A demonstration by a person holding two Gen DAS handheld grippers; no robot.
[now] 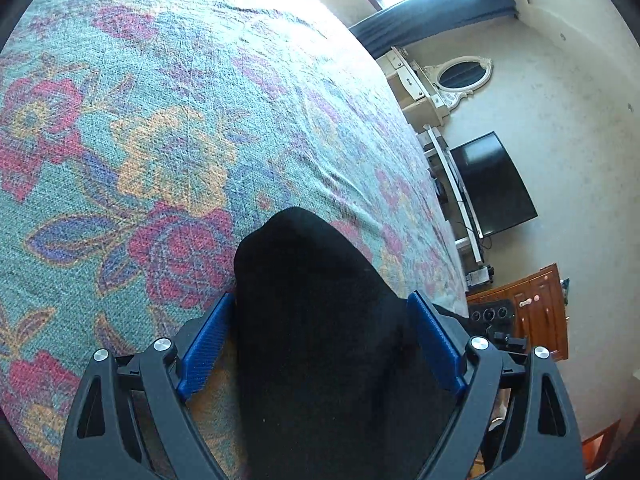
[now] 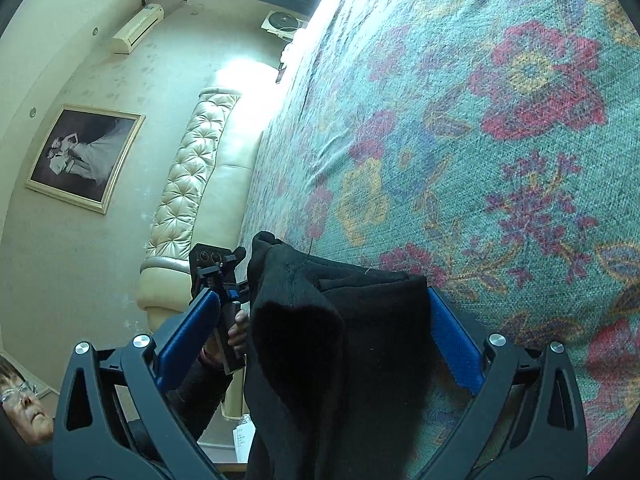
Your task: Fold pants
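Nearest the lens in both wrist views sit the black pants [image 1: 320, 320], bunched betw. the blue pads. The left gripper [image 1: 320, 304] has its jaws spread wide, w/ the cloth filling the gap and brushing the left pad, while a slim gap shows at the right pad; whether it actually pinches the fabric can't be told, since the contact is hidden under the dark cloth. Same story for the right gripper [image 2: 324, 300]: jaws well apart, pants [image 2: 340, 340] draped over and betw. them, touching the right pad, clear of the left one. The garment's long axis seems to run away from each lens and hang down toward the person, so it looks lifted above the floral bedspread [image 1: 160, 140], not laid on it. In the right view the left gripper [image 2: 214, 268] shows just beside the pants' left edge, so both hands are about equally near, one per edge. Next move prob. turns on lowering the pants flat onto the bedspread [image 2: 500, 140] ahead. Farther off: tufted headboard [image 2: 188, 176], TV [image 1: 492, 184].
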